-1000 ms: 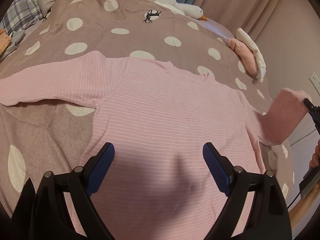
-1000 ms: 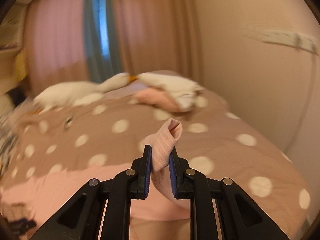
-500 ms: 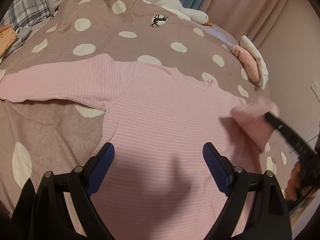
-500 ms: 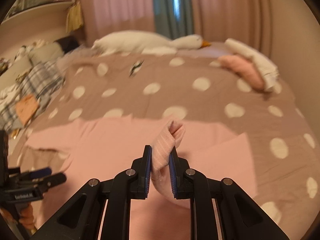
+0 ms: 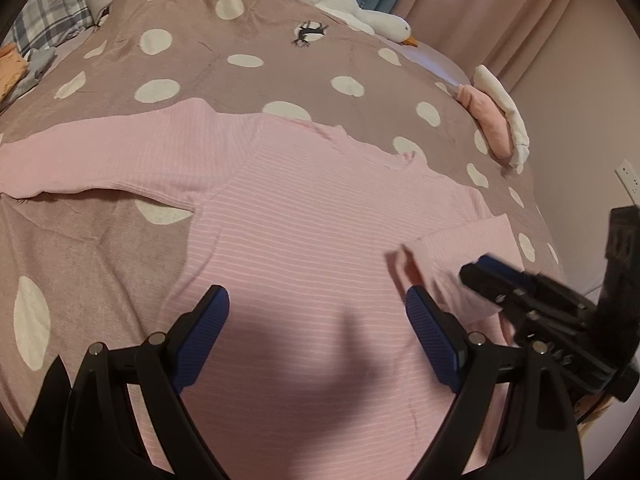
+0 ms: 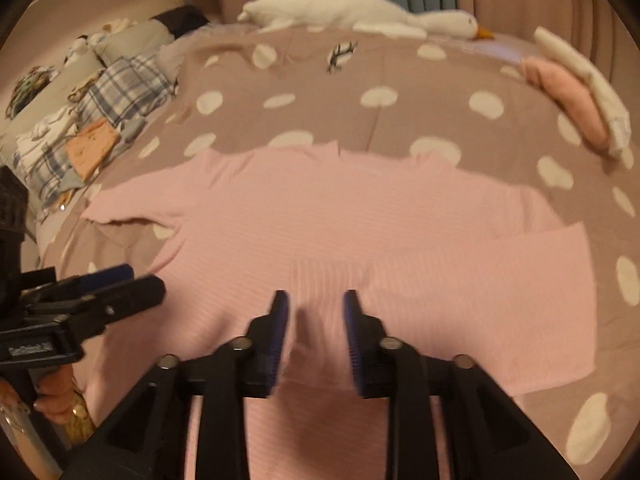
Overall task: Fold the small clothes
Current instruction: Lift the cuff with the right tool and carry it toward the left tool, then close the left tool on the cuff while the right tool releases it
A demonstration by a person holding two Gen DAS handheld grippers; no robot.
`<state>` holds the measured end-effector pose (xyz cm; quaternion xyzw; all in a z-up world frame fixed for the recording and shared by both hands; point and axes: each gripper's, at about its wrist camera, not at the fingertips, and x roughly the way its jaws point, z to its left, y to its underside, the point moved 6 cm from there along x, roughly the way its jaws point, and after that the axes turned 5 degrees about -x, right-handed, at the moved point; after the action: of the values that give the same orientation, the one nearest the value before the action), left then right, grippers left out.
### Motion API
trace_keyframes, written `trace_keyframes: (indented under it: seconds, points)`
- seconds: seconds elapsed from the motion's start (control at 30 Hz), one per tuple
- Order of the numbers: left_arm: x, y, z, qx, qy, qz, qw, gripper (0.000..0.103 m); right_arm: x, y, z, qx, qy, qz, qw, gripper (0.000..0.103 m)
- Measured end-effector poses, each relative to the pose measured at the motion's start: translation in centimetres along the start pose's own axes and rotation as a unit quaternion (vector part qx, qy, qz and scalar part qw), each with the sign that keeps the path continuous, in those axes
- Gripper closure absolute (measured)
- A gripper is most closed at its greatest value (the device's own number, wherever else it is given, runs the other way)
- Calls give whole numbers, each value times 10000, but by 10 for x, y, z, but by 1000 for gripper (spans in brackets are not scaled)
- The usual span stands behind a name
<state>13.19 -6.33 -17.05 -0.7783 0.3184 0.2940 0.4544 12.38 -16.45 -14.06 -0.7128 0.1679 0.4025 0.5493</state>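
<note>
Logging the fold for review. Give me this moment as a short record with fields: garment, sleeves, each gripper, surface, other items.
garment: pink striped top, spread flat on the bed
right sleeve: folded in across the body
left sleeve: stretched out to the side, not yet folded
right gripper: jaws have just been opening; sleeve cuff lies between them, pads clear of it
left gripper: jaws wide open above the hem, holding nothing
surface: brown polka-dot blanket
other items: white goose plush; folded pink and white clothes at the far right edge
</note>
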Motion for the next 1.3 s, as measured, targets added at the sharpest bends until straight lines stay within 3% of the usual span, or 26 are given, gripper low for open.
trace_keyframes:
  seconds: [0.37,0.53,0.6,0.7,0.8,0.87,1.07,1.3]
  points:
    - [49,12,-62,132,825,677,9942,14,-20,-1,-77,858,858,-203,9924,56]
    - [85,18,-75,-90,993,1007,9899,29,-28,2,-102,1100,1128,-248,9872,56]
    - [88,17,-77,-127,1021,926,9904,32,-29,3,-107,1167,1136,-262,9863,56]
    - [90,14,-80,-214,1120,880,9896,48,-29,4,-113,1235,1121,-261,9856,56]
    - [96,16,-82,-386,1281,1032,9856,79,-26,7,-119,1312,1155,-225,9843,56]
    - [102,20,-83,-444,1311,1153,9836,87,-25,8,-122,1356,1175,-198,9836,56]
    - [90,10,-88,-355,1195,982,9873,96,-27,13,-137,1546,1206,-190,9804,56]
    - [39,-37,-94,-179,1206,243,9922,98,-33,18,-152,1869,1191,-253,9748,56]
